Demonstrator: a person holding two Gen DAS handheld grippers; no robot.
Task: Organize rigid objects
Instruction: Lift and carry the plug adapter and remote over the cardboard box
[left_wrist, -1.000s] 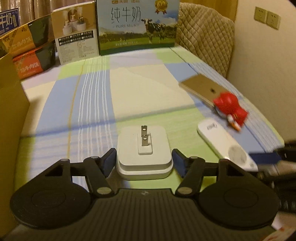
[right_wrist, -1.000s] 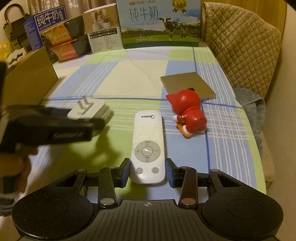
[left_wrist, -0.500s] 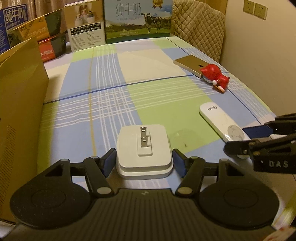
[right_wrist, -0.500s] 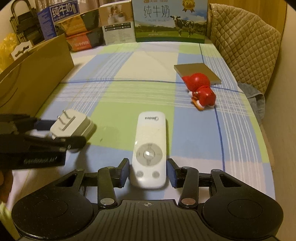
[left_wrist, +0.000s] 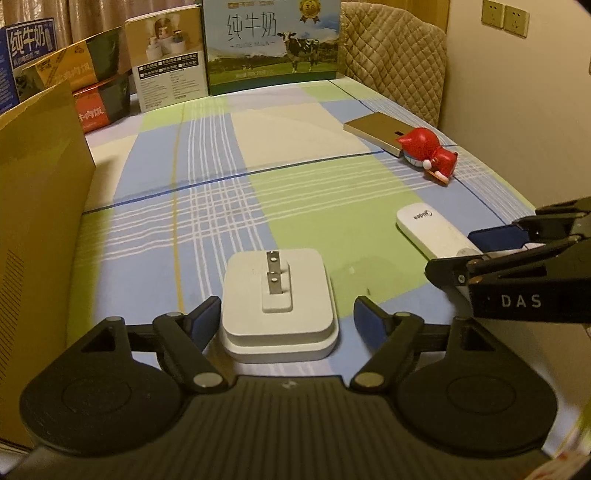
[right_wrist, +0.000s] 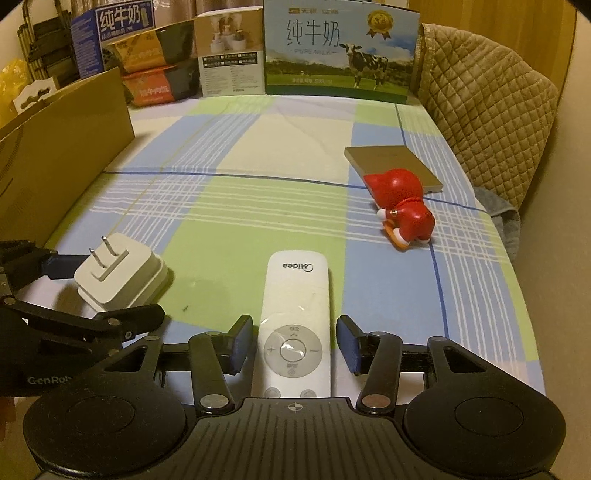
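Left tool (left_wrist: 286, 319) has just opened off the charger (left_wrist: 279, 301); right tool (right_wrist: 293, 347) released around the remote (right_wrist: 295, 325): both look placed.

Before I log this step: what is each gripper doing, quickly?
Left gripper: open, just widened, white charger between its jaws, released.
Right gripper: open, white remote between its jaws, untouched.

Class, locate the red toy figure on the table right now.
The red toy figure lies toward the table's right side, overlapping the flat tan box in this view, beyond the white remote.
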